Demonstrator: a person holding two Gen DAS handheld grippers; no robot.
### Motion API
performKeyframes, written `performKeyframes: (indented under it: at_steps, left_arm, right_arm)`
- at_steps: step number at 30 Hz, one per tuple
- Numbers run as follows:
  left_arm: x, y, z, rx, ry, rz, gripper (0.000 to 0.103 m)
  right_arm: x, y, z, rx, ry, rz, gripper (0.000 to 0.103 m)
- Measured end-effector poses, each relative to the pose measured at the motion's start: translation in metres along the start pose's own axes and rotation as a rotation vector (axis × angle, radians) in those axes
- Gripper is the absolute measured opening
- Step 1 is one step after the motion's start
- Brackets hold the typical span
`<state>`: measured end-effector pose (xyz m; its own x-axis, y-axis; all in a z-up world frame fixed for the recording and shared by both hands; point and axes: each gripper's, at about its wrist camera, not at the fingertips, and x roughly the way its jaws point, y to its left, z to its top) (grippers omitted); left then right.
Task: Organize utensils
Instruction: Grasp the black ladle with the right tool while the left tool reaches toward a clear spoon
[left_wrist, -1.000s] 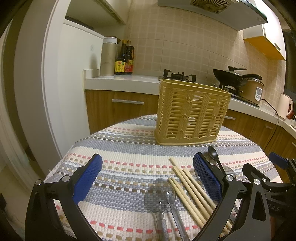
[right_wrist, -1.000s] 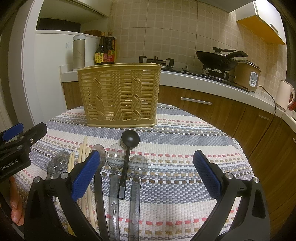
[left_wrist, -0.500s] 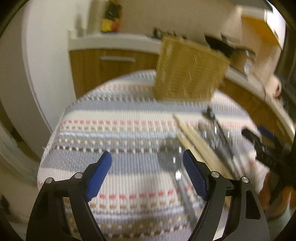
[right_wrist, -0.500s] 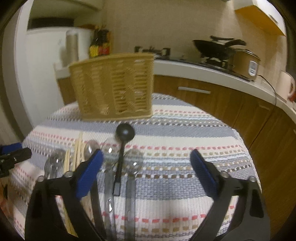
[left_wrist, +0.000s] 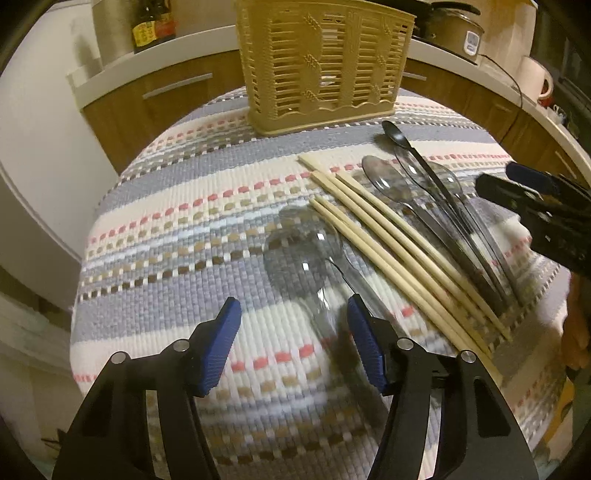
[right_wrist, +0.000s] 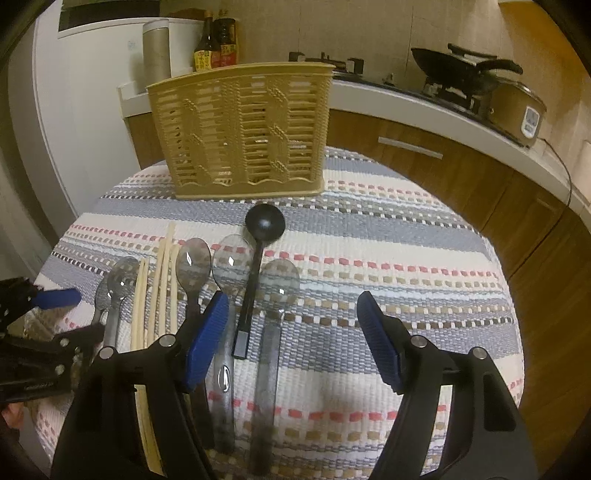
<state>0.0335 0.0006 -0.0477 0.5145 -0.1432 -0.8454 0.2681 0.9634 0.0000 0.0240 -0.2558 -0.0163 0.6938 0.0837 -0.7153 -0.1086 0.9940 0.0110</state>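
The clear plastic spoon (left_wrist: 304, 254) lies at the left end of the utensil row on the striped tablecloth (left_wrist: 177, 236), its handle running between the blue pads of the left gripper (left_wrist: 293, 343). A second ago that gripper hung higher with its pads spread wide; it has since dropped toward the cloth and narrowed around the handle, though a gap shows on both sides, so it is not clamped. Just beside the spoon lie the wooden chopsticks (left_wrist: 388, 240), then further clear spoons and the black ladle (right_wrist: 264, 225) (its bowl points at the basket). The woven beige basket (right_wrist: 240, 129) stands upright at the far side of the table, well apart from the row. The right gripper (right_wrist: 291, 339) hovers spread wide over the spoon handles, gripping nothing, much as before.
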Motion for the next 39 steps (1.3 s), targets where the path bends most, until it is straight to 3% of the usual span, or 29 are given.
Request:
performKeyframes:
  at_steps: [4, 6, 8, 9, 11, 14, 18, 21, 25, 29, 32, 34, 37, 39]
  left_arm:
    - [0.010, 0.005, 0.016, -0.006, 0.016, -0.004, 0.054]
    - [0.010, 0.007, 0.020, -0.003, 0.023, -0.003, 0.048]
    - [0.007, 0.010, 0.021, -0.002, 0.027, 0.004, 0.035]
    - [0.008, 0.011, 0.022, -0.003, 0.029, 0.001, 0.035]
    - [0.005, 0.017, 0.021, -0.023, 0.025, -0.034, 0.034]
    - [-0.002, 0.031, 0.017, -0.079, -0.011, -0.157, 0.032]
    - [-0.003, 0.051, 0.011, -0.150, -0.031, -0.224, 0.030]
    - [-0.003, 0.059, 0.009, -0.170, -0.034, -0.244, 0.027]
    - [-0.009, 0.077, 0.006, -0.222, -0.067, -0.356, 0.025]
    - [0.000, 0.092, 0.005, -0.246, -0.036, -0.342, 0.020]
    - [0.004, 0.106, -0.001, -0.271, -0.026, -0.401, 0.020]
    - [0.001, 0.115, -0.004, -0.285, -0.029, -0.389, 0.020]
    - [-0.005, 0.120, -0.006, -0.301, -0.032, -0.402, 0.021]
    - [-0.009, 0.113, -0.002, -0.283, -0.036, -0.420, 0.029]
  right_arm:
    - [0.002, -0.007, 0.008, 0.030, 0.054, 0.053, 0.065]
    - [0.005, -0.012, 0.017, 0.045, 0.086, 0.083, 0.063]
    - [0.013, -0.018, 0.033, 0.065, 0.135, 0.130, 0.060]
    - [0.017, -0.021, 0.039, 0.077, 0.160, 0.146, 0.057]
    - [0.031, -0.026, 0.053, 0.115, 0.223, 0.184, 0.054]
    - [0.044, -0.029, 0.066, 0.140, 0.263, 0.218, 0.051]
    - [0.064, -0.024, 0.073, 0.154, 0.322, 0.247, 0.035]
    - [0.079, -0.026, 0.084, 0.166, 0.344, 0.226, 0.035]
    - [0.094, -0.027, 0.103, 0.174, 0.380, 0.220, 0.035]
    - [0.113, -0.011, 0.114, 0.125, 0.411, 0.174, 0.035]
    - [0.126, 0.001, 0.115, 0.106, 0.430, 0.172, 0.035]
    - [0.130, 0.008, 0.114, 0.085, 0.433, 0.157, 0.035]
    - [0.133, 0.023, 0.111, 0.048, 0.431, 0.134, 0.035]
    - [0.137, 0.028, 0.111, 0.044, 0.438, 0.129, 0.035]
